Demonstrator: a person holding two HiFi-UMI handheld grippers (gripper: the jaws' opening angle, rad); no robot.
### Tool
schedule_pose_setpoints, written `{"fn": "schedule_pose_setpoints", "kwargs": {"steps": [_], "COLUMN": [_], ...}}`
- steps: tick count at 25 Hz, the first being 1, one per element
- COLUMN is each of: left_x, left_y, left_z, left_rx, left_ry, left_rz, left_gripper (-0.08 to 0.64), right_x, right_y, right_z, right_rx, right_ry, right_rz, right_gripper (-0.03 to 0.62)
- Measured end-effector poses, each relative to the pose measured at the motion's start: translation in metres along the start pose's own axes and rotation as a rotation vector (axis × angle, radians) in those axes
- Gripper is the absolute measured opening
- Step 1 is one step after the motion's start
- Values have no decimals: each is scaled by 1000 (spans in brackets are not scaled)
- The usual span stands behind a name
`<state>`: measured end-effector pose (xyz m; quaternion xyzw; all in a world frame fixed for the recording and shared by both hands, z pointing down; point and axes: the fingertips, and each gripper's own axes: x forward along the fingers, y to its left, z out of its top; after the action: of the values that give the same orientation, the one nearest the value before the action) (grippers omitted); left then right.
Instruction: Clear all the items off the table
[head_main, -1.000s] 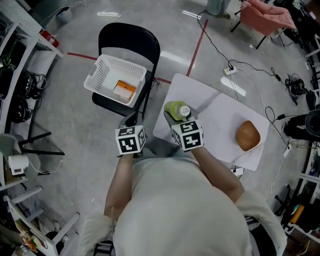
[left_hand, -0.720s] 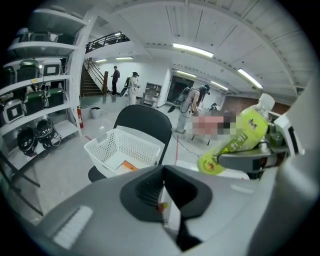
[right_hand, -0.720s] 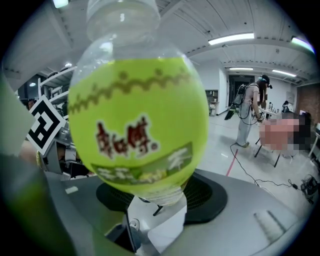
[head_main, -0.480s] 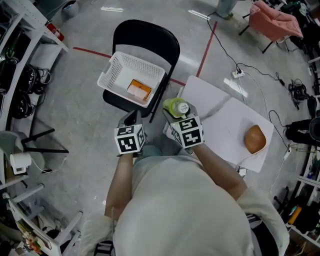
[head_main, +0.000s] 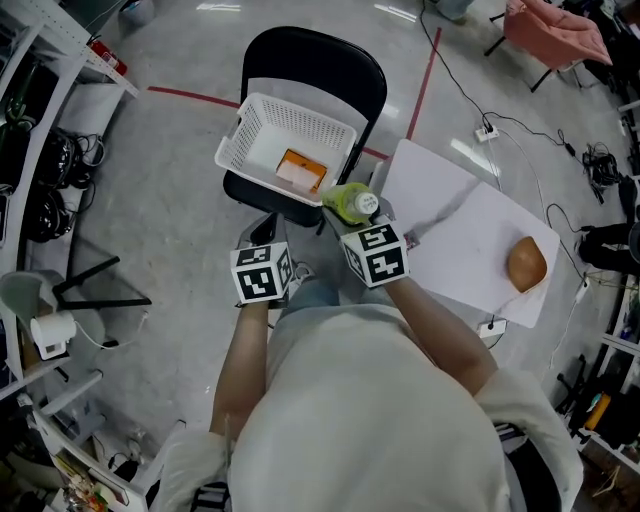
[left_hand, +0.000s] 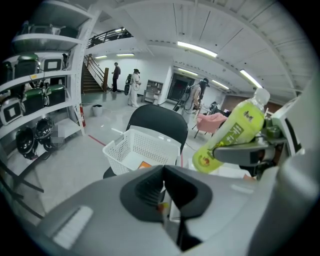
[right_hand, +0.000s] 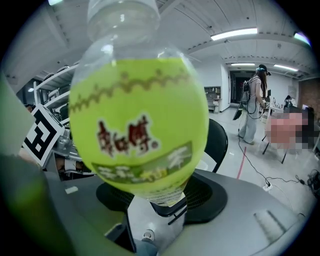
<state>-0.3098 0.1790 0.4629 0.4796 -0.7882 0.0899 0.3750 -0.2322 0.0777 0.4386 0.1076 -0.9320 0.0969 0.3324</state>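
My right hand-held gripper (head_main: 360, 220) clamps one bottle (head_main: 350, 202) near one basket (head_main: 300, 116) with one orange pack (head_main: 301, 170). My left hand-held gripper (head_main: 263, 238) is closed, empty. One brown lump (head_main: 526, 264) lies on the counter (head_main: 450, 240).

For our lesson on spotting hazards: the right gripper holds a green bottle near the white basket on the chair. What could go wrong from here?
1. The right gripper grips the green bottle around its round body, so it might slip and fall short of the white basket.
2. The basket rests on a chair seat; a bottle hitting its rim could tip it.
3. The bottle may land on the orange packet inside.
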Motion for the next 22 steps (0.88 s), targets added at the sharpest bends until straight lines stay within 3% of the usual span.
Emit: {"fn": "schedule_pose_setpoints", "kwargs": {"steps": [12, 22], "left_x": [-2, 4], "left_y": [56, 73], "left_z": [1, 5], "left_rx": [-31, -69], "left_ry": [14, 19], "left_rz": [4, 27], "left_gripper": [8, 8], "right_x": [47, 72], "right_y": [24, 22], "right_z": [25, 34], "right_rx": [9, -6], "right_ry": [11, 48], "right_rz": [-16, 1], "right_gripper": [273, 273]}}
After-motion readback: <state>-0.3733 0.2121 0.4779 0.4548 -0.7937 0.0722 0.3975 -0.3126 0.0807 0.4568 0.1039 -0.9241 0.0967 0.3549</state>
